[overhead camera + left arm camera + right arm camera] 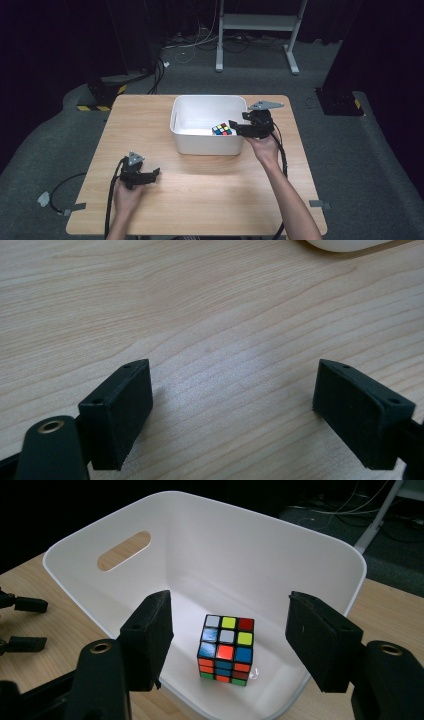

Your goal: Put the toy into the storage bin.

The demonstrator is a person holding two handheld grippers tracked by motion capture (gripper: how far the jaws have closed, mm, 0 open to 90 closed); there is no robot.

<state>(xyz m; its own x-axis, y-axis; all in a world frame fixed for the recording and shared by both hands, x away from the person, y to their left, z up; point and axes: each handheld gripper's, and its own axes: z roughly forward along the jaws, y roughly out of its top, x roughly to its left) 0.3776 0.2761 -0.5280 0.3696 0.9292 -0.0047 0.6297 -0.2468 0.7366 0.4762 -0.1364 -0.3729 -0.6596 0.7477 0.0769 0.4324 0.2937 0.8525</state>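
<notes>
Okay, counts: one cube (226,650), one white bin (280,560), two grippers, one wooden table (200,300).

The right gripper (227,605) hangs over the bin's near rim. Its jaws stand apart and hold nothing. The cube lies beyond and below the jaws on the bin floor, centred between them in the right gripper view. There is a clear gap from each pad to the cube's sides, with no contact. The cube sits upright near the bin's front wall, and I can't tell if it touches that wall.

The left gripper (232,370) rests low over bare table, jaws wide apart, with only wood grain between them. A curved bit of the bin base shows far ahead of the jaws, at the top of that view.

The bin has one handle slot (123,550) in the wall to the left of the right jaws. Its walls rise all round the cube. Those walls are the only thing in the way, and the open top is clear. The left gripper's tips show at the far left edge of the right gripper view, well apart from the bin.

Open table lies left of the bin and in front of it. The right table edge runs near the right hand. Off the table are grey floor, cables (190,47) and a white stand (260,22), all far beyond the bin.
</notes>
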